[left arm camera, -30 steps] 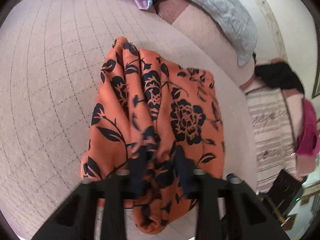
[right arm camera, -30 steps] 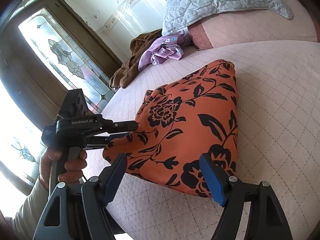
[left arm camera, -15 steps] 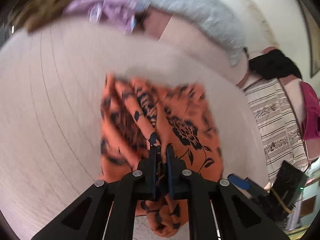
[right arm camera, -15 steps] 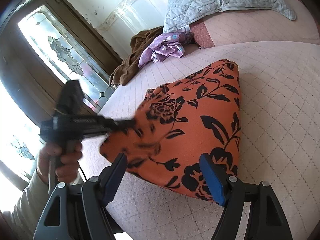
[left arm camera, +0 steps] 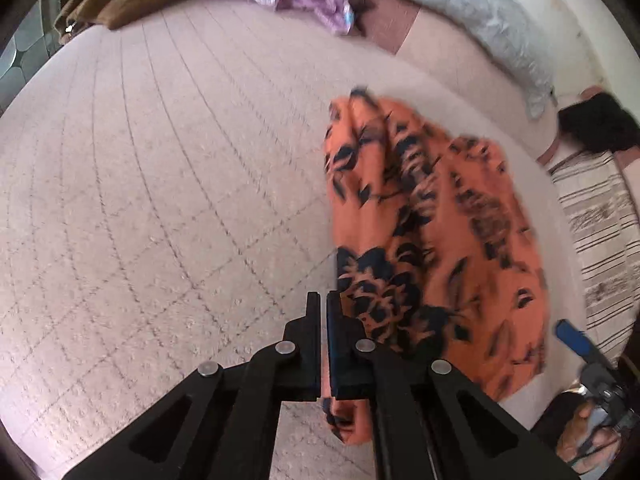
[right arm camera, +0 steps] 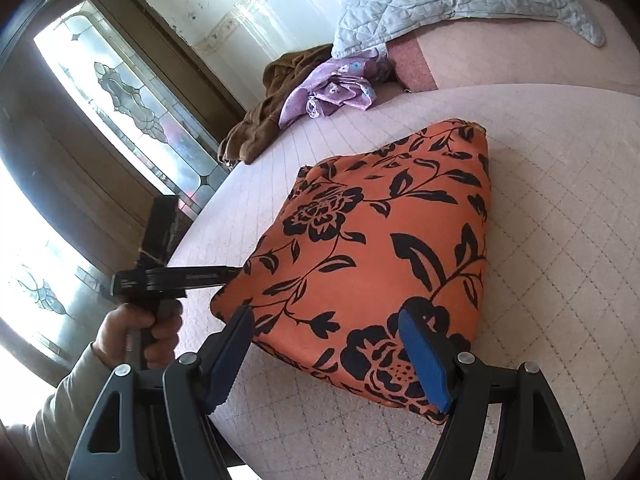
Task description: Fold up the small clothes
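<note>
The orange cloth with black flowers point(right arm camera: 384, 256) lies folded on the pale quilted bed point(right arm camera: 560, 208), its folded edges toward the right claw's camera and its far corner toward the pillows. In the left wrist view the same cloth point(left arm camera: 436, 256) sits right of the left claw point(left arm camera: 323, 312), blurred. The left claw has just been closing; its jaws are now pressed together with nothing clearly pinched, and whether the tips touch the cloth's near edge is hard to tell. In the right wrist view the left claw point(right arm camera: 236, 270) reaches the cloth's left corner, held by a hand point(right arm camera: 140, 332) in a light sleeve. The right claw point(right arm camera: 328, 344) is spread wide over the cloth's near edge, its blue pads point(right arm camera: 424, 360) apart, pinching nothing. Far off lie a purple garment point(right arm camera: 336, 92), a brown garment point(right arm camera: 272, 112) and a grey quilt point(right arm camera: 460, 0).
</note>
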`<state>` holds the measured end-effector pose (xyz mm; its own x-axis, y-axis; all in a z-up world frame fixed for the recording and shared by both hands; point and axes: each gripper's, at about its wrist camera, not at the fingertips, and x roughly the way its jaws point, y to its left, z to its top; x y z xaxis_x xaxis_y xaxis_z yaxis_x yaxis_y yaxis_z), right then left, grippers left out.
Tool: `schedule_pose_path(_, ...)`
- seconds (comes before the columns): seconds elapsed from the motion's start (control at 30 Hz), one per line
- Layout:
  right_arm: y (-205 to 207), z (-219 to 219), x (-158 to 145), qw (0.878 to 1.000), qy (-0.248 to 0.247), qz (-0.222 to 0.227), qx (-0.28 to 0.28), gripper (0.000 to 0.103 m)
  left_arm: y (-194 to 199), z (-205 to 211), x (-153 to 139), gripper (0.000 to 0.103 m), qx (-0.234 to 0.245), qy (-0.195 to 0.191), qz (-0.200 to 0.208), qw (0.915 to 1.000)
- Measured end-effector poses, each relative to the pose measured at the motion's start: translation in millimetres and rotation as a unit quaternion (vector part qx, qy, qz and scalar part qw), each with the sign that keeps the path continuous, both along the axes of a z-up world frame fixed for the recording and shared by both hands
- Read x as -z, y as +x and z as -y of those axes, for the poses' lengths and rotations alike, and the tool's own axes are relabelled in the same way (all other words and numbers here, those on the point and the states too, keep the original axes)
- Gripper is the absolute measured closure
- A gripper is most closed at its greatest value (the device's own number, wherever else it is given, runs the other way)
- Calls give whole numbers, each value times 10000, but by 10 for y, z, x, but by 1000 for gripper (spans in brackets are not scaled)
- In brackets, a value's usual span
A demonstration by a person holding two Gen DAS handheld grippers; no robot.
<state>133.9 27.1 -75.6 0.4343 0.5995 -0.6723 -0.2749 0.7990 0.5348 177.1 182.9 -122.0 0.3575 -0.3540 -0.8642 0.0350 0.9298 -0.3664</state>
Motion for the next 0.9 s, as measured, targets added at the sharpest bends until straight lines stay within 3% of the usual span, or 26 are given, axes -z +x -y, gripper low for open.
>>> schedule_pose_path(0.1,36,19,-32,9999,81,4,83,25,-66,-65,-225,100,-62,-345,239,9991)
schedule_pose_path(0.17,43,18,-57,9998,138,28,118,25,-91,-15,-382,93,-5,-525,385,9979)
schedule_pose_path(0.23,29,1,-58,9999,136,29,101,25,-70,67,-442,72,173,-559,432,9974)
schedule_pose_path(0.3,17,-11,-52,9999,126,4,78,25,33,272,-461,66,379,-440,454,9973)
schedule_pose_path(0.47,-23,-4,-75,9999,146,15,72,25,321,540,-180,66,484,-253,-107,9984)
schedule_pose_path(0.57,-36,38,-96,9999,125,33,81,25,357,576,-100,66,524,-262,-211,9981)
schedule_pose_path(0.6,-35,54,-96,9999,121,29,87,25,360,567,-112,87,544,-306,-206,9978)
schedule_pose_path(0.63,-34,71,-90,9999,118,21,101,25,365,570,-140,94,577,-389,-178,9974)
schedule_pose_path(0.73,-9,101,-63,9998,136,-39,124,25,222,571,-504,95,569,-171,515,9969)
schedule_pose_path(0.8,-8,110,-70,9998,177,-26,117,25,136,545,-570,95,444,-78,732,9963)
schedule_pose_path(0.9,7,104,-81,9997,217,10,84,25,234,607,-68,94,552,291,90,9980)
